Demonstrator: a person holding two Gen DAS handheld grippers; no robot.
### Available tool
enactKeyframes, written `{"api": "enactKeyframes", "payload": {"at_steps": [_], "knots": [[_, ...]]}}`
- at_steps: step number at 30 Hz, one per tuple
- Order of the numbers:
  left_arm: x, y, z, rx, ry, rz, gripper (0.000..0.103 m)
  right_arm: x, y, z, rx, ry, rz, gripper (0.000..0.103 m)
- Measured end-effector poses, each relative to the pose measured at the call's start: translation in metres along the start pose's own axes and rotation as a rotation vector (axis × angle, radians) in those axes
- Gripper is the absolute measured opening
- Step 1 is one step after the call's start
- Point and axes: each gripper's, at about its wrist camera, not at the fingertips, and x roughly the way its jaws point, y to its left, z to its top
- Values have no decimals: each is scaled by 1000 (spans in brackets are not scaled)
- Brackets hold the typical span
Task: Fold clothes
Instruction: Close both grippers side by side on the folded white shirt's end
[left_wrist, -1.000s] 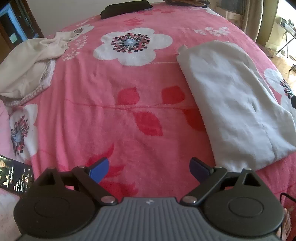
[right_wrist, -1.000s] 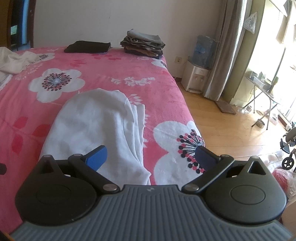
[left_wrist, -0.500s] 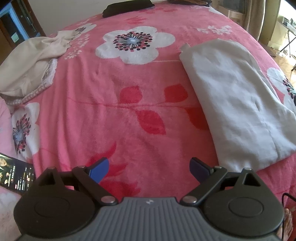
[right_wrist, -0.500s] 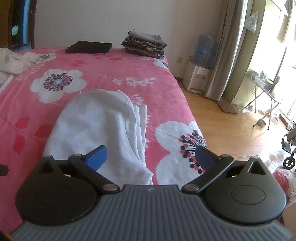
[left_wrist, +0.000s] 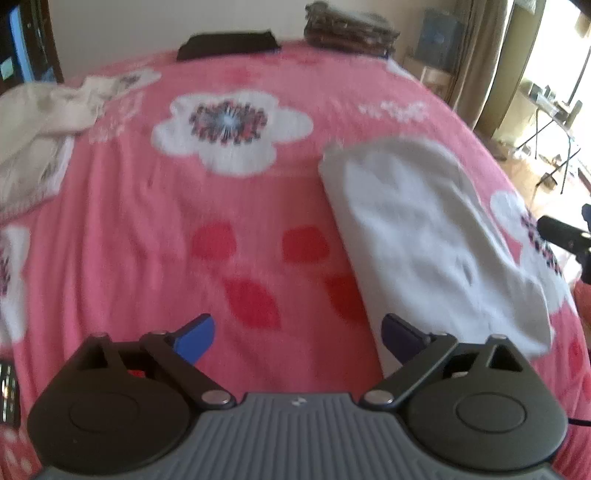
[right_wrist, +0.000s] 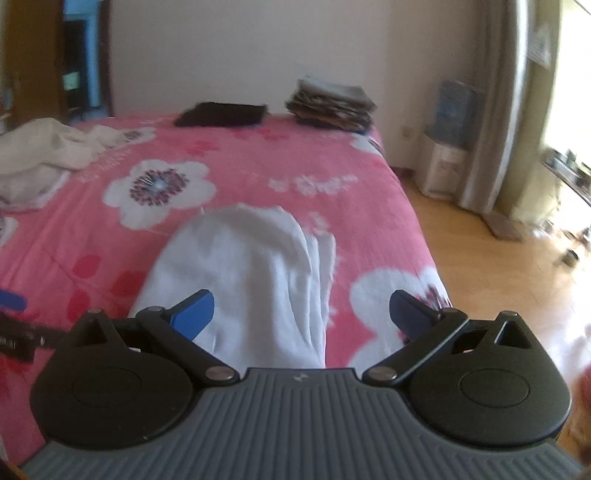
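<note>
A folded white garment (left_wrist: 432, 229) lies flat on the pink flowered bedspread (left_wrist: 236, 221), at the right in the left wrist view. It also shows in the right wrist view (right_wrist: 251, 273), straight ahead. My left gripper (left_wrist: 297, 334) is open and empty, above the bedspread, just left of the garment's near end. My right gripper (right_wrist: 301, 312) is open and empty, above the garment's near end. Both views are blurred.
A crumpled cream garment (left_wrist: 40, 122) lies at the far left of the bed. A folded black garment (right_wrist: 221, 114) and a stack of folded clothes (right_wrist: 332, 105) sit at the far edge. A phone (left_wrist: 9, 395) lies near left. The bed's right edge drops to wooden floor (right_wrist: 498, 266).
Both grippers have tilted up and pulled back, so more of the room's far side shows. The right gripper has swung left and now faces the garment squarely. The garment has not moved.
</note>
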Motion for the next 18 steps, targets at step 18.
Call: {"api": "enactKeyframes", "payload": {"at_steps": [18], "knots": [[104,4,44,-12,65,-355,61,149,-105,-15,462,307,482,101]]}}
